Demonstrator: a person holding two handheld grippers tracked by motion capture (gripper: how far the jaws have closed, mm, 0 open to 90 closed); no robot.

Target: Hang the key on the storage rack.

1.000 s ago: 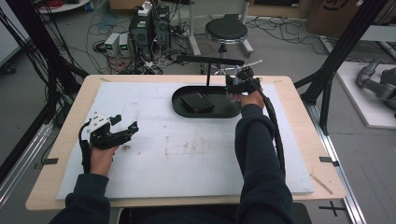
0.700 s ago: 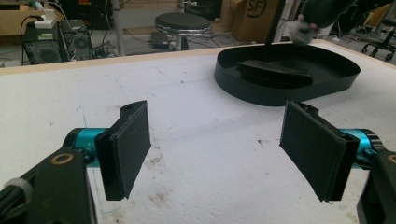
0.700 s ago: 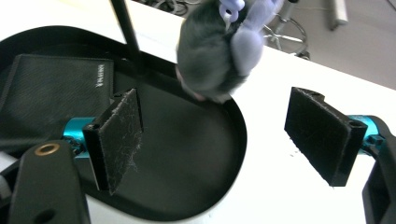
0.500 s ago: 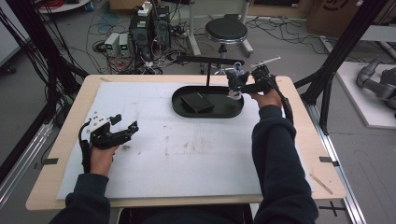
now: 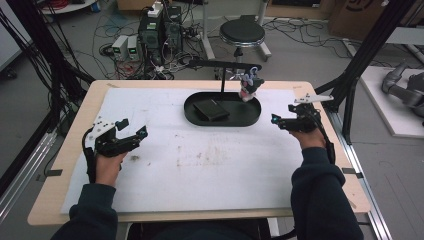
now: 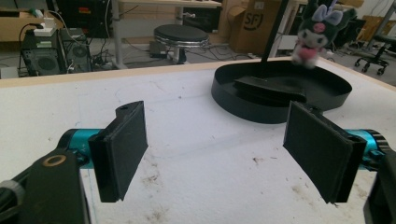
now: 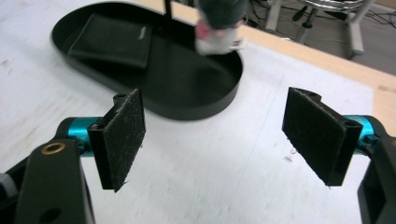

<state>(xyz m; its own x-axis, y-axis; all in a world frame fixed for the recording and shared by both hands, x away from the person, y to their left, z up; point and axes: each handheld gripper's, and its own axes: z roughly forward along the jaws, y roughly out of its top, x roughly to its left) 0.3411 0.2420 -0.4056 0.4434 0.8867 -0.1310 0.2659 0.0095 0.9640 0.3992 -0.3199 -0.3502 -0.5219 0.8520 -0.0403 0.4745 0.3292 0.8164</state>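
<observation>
Over the right end of the white table cover (image 5: pixel 210 190), my right gripper (image 5: pixel 276 120) sits just beside the black oval tray (image 5: pixel 252 116), jaws pointing left toward it. Its jaws have just been closing a little but stand wide, nothing between the pads (image 7: pixel 122 135) but bare cover.

Thing in hand: the small plush doll with dark ears and pink front (image 5: pixel 247 85), hanging from the black horizontal bar on a thin post (image 5: pixel 220 63) that rises out of the tray. It dangles over the tray's right end, clear of the tray floor as far as I can tell. From my right gripper it lies up and to the left, beyond the near rim. In the right gripper view it is top centre, blurred, above the gap between the jaws.

Flat black wallet-like pad (image 5: pixel 211 109) lies in the tray's left half, apart from the doll.

My left gripper (image 5: pixel 133 131) rests at the left side of the cover, well apart from the tray, jaws wide and empty, pads (image 6: pixel 123 144) aimed roughly at the tray.

Right hand is clearly the nearer one. Doll hangs vertically, so my guess is any regrasp comes in level from the right, pads either side of the body.
</observation>
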